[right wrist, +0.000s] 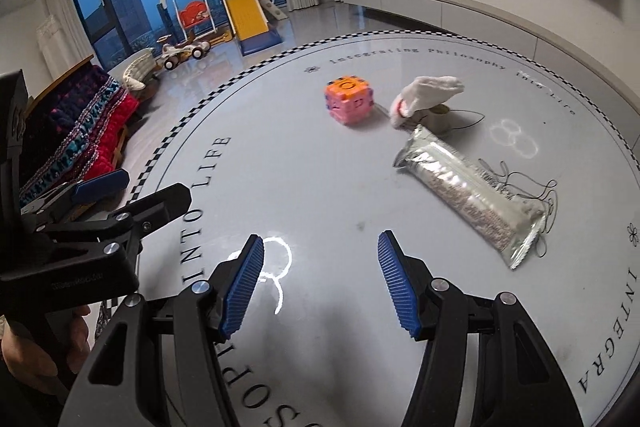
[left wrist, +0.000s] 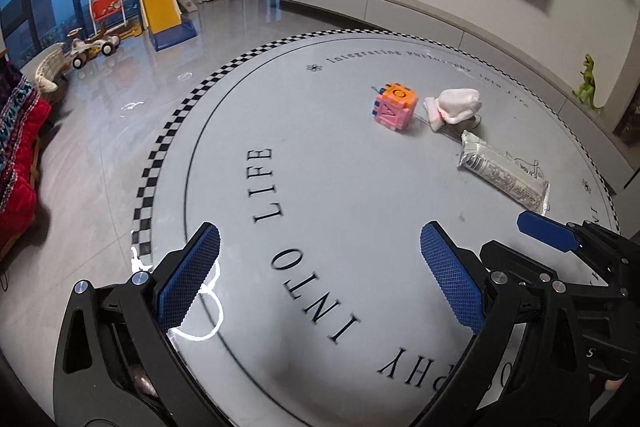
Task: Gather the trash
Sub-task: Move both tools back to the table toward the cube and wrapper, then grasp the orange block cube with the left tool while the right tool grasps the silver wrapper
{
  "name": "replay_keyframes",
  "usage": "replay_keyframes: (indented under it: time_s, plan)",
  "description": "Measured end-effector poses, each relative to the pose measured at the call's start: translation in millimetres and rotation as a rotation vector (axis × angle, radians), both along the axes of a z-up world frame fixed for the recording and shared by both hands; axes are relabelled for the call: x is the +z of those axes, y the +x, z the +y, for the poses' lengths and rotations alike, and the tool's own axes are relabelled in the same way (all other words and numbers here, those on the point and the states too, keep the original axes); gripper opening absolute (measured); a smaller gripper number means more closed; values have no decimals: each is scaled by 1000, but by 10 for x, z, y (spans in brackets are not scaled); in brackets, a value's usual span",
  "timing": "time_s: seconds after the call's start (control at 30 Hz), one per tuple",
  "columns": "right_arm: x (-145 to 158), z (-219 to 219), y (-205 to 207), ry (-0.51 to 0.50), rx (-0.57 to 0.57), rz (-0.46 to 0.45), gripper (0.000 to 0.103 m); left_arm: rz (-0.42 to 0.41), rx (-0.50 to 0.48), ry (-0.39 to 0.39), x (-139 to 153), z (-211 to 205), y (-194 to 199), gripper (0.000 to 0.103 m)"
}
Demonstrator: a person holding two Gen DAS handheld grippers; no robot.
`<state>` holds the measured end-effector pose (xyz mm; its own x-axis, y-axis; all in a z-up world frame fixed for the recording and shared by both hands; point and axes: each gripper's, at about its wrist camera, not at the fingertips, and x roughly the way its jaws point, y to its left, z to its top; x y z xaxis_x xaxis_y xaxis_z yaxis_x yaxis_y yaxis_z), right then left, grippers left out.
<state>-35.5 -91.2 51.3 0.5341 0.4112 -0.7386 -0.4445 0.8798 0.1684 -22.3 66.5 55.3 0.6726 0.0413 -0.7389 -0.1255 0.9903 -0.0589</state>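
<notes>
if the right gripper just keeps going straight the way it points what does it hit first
Probably bare rug: the open right gripper aims between the orange-pink cube and the silver wrapper, so neither looks squarely in line, though depth is unclear.

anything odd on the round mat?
Yes: a silver wrapper lies on the mat with loose dark thread tangled at its near end. A white sock is crumpled beside the toy cube.

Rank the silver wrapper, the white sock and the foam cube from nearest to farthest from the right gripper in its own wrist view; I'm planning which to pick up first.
1. Silver wrapper: nearest, ahead and to the right of the right gripper.
2. White sock: farther back, just beyond the wrapper's far end.
3. Foam cube: left of the sock, at much the same depth; these two are too close to call.
</notes>
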Motion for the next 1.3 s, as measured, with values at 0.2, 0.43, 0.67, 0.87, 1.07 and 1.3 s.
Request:
replay_keyframes:
  time_s: [0.2, 0.43, 0.67, 0.87, 1.07, 1.3]
  plan:
    - [26, -305, 369, -15, -65, -19, 61, 3, -52, 0, -20, -237, 368, 97]
    - [-80, -448, 778, -68, -89, -23, 61, 19, -67, -13, -94, -329, 675, 97]
    - [-282, -437, 1003, -133, -27, 6, 61, 32, -85, -10, -162, -358, 915, 97]
    - [-366, -448, 1167, -113, 0, 44, 43, 33, -97, 15, -214, -431, 1128, 97]
    - [-351, -513, 1182, -64, -31, 50, 34, 27, -98, 28, -263, -456, 1339, 97]
    - [-349, -573, 1139, -29, -57, 50, 34, 18, -112, 7, -317, -479, 1611, 93]
